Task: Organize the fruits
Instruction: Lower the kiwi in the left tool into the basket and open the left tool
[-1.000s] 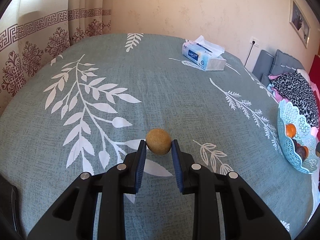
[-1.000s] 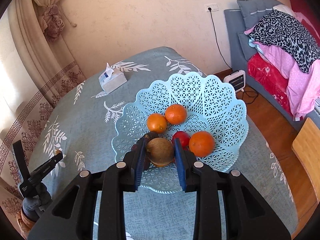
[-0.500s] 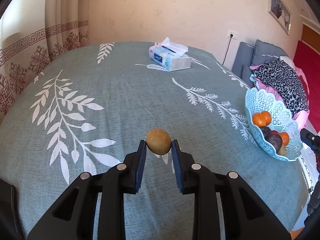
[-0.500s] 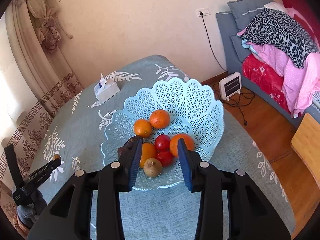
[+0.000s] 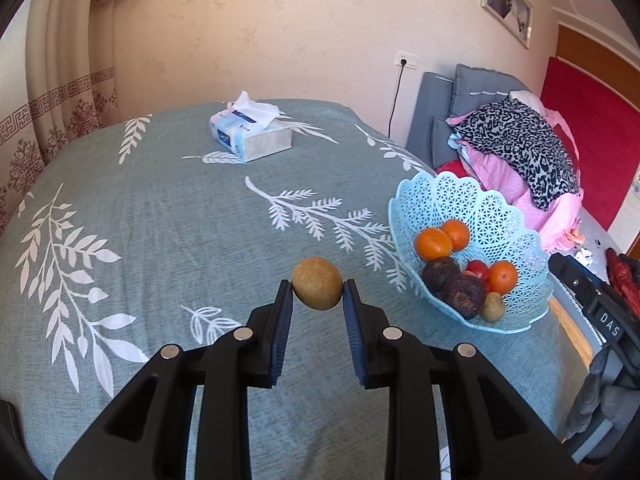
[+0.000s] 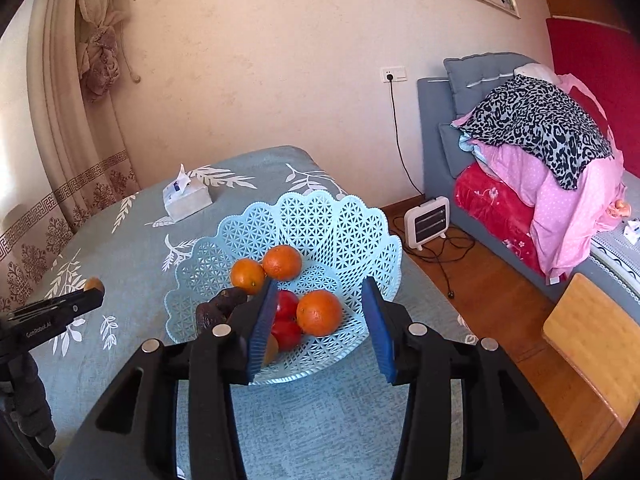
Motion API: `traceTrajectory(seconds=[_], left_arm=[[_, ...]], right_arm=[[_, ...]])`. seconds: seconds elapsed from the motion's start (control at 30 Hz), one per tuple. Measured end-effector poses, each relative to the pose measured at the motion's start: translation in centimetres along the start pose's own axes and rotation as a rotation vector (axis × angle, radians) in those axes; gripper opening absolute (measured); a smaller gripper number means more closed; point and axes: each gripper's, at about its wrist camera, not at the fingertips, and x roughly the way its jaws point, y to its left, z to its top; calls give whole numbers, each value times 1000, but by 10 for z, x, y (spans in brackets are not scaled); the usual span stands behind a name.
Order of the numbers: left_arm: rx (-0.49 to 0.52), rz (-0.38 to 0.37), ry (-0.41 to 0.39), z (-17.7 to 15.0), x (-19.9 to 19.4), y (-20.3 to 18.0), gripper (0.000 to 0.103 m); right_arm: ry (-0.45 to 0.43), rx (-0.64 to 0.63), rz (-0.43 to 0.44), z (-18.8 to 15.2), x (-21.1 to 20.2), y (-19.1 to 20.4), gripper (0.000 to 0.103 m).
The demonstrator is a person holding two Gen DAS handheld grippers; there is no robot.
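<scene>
My left gripper [image 5: 317, 294] is shut on a brown kiwi [image 5: 317, 288], held above the teal tablecloth to the left of the light-blue lattice basket [image 5: 436, 196]. The basket [image 6: 320, 216] holds oranges [image 5: 433, 243], red fruit [image 5: 477, 268], dark purple fruit [image 5: 464, 295] and another kiwi [image 5: 493, 306]. My right gripper [image 6: 320, 312] hovers over the basket's near side; its jaws are opening with nothing held between them, an orange [image 6: 319, 312] lying below. The left gripper [image 6: 94, 294] with its kiwi shows at the far left of the right wrist view.
A tissue box [image 5: 251, 136] sits at the table's far side. Beyond the table's right edge stand a sofa piled with bedding [image 6: 540, 148], a small heater [image 6: 426, 222] with cables on the wood floor, and a wooden stool [image 6: 592, 336].
My right gripper let a kiwi go into the basket, opened and drew back. My left gripper carried its kiwi up and rightward, bringing the basket further into its view.
</scene>
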Motion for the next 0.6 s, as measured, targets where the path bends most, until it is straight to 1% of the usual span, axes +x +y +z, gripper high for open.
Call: traceTrajectory(seconds=[0.17, 0.6], left_arm=[[47, -31, -13, 10, 10, -25, 26], [130, -86, -3, 28, 45, -73, 26]], right_arm=[[4, -1, 17, -5, 3, 1, 45], [18, 40, 32, -8, 9, -8, 45]])
